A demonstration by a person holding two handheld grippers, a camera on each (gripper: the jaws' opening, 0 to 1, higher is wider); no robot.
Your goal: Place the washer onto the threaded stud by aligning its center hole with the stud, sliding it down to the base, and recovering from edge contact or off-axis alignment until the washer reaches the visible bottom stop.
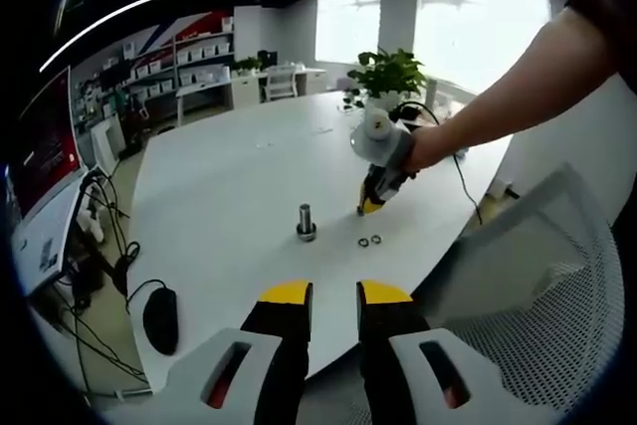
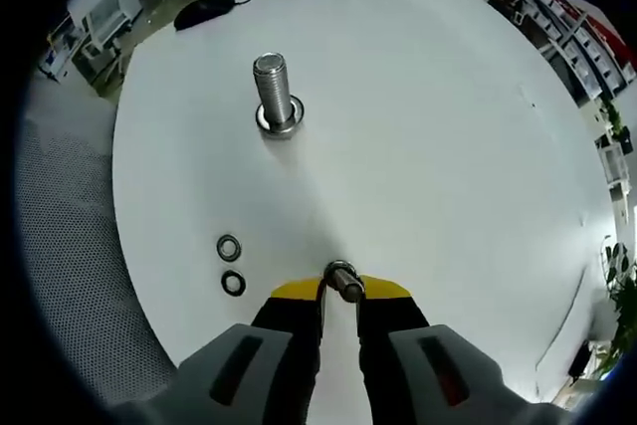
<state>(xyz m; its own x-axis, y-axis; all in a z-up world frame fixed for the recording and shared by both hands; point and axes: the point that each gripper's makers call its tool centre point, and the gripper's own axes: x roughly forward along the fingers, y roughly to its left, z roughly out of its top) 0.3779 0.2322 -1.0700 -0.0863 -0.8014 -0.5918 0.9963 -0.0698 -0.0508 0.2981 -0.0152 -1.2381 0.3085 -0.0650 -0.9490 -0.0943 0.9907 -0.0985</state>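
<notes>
Nothing legible anywhere. The red wall panel (image 1: 45, 141) at the left carries marks too blurred to read, and the shelf boxes (image 1: 199, 52) likewise

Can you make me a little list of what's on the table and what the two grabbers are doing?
table: white table
stud: threaded stud standing upright, a ring at its base
spare washers: two washers lying flat near the table edge
right gripper: shut on a washer, low over the table
left gripper: open, holding nothing, back from the table edge
</notes>
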